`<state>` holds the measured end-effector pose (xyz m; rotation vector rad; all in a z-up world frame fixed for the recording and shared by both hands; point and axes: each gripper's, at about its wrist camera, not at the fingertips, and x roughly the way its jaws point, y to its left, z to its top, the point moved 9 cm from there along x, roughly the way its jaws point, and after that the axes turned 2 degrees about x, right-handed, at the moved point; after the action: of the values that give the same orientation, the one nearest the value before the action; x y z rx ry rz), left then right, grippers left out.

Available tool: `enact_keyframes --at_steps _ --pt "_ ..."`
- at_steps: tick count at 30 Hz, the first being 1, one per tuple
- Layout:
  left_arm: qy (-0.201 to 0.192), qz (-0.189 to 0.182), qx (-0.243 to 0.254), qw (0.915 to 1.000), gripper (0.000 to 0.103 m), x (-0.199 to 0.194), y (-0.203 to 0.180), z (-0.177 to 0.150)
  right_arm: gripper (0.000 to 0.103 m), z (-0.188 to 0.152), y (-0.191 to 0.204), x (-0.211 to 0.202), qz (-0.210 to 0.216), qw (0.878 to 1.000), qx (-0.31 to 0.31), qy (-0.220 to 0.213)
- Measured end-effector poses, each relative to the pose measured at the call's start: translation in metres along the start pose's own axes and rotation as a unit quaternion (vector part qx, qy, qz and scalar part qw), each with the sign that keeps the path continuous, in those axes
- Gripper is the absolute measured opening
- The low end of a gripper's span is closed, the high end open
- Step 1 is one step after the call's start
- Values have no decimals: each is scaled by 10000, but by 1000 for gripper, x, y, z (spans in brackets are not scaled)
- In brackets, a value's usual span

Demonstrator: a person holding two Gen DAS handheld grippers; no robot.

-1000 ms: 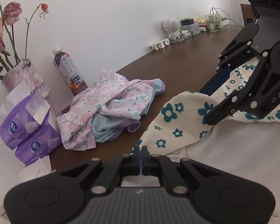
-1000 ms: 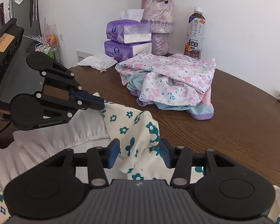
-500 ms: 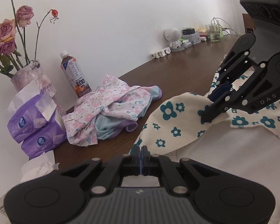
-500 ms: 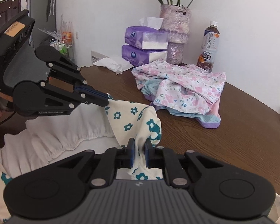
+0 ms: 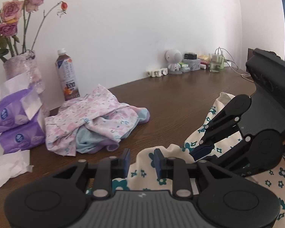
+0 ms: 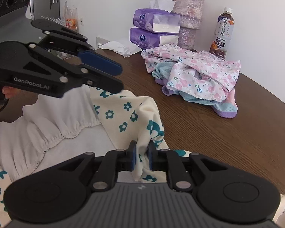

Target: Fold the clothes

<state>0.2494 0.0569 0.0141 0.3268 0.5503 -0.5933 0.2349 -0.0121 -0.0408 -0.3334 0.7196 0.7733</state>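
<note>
left gripper (image 6: 114, 79) reads "genrobot.ai"; bottle (image 6: 222, 36) reads "suntory", "oolong".

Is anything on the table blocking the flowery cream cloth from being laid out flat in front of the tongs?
Nothing visible blocks it. The bare brown table lies open ahead of the cream flowered cloth. The pink pile of clothes sits farther back by the tea bottle, apart from the cloth.

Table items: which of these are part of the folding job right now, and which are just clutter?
In the job:
cream floral garment, pinched in the right gripper
left gripper, jaws opening, cloth between them
pink floral clothes pile

Lying about:
tea bottle
tissue packs
vase
crumpled tissue
</note>
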Motion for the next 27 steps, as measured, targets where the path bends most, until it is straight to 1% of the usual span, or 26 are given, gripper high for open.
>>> enact_keyframes --at_steps 1,3,4,5,7,9,11,14,17,18,19,20,21,22,25,27 --pt "172 0 25 9998 24 12 -3 -4 15 0 0 0 4 10000 35 -7" --pt "464 57 5 9989 17 28 -2 -17 23 1 -2 -6 0 9999 101 -62" --pt "528 99 -58 9985 14 31 1 -23 34 1 -5 -12 -33 9997 183 -142" --pt "493 132 -185 9985 11 31 5 -26 40 2 -10 -19 -80 9992 294 -246" --pt "462 239 -320 9981 7 26 14 -32 40 3 -26 -30 -282 9976 507 -390" --pt "471 318 -418 9975 7 20 21 -37 40 1 -43 -36 -536 9952 691 -441" --pt "490 371 -533 9967 9 15 28 -43 40 -8 -61 -31 -804 9932 794 -263" --pt "516 412 -778 9948 10 5 38 -50 40 -24 -80 -20 -1057 9900 938 2" --pt "465 456 -1040 9924 10 -8 50 -52 40 -31 -88 -19 -1083 9887 1035 -6" --pt "410 508 -1118 9916 12 -13 54 -51 40 -32 -89 -19 -1081 9885 1057 -19" --pt "353 554 -1187 9908 24 -17 59 -49 40 -33 -90 -20 -1079 9883 1080 -32" --pt "296 590 -1242 9901 39 -20 64 -48 40 -34 -91 -21 -1077 9881 1100 -58" --pt "238 626 -1297 9893 44 -24 69 -46 40 -33 -92 -23 -1077 9878 1117 -99" --pt "214 657 -1336 9886 48 -25 74 -45 40 -32 -93 -24 -1091 9874 1138 -133" --pt "489 755 -1316 9872 48 -17 80 -51 40 -30 -103 -26 -1214 9848 1227 -162" --pt "633 752 -1288 9868 48 -11 81 -59 40 -33 -111 -25 -1313 9825 1319 -117"
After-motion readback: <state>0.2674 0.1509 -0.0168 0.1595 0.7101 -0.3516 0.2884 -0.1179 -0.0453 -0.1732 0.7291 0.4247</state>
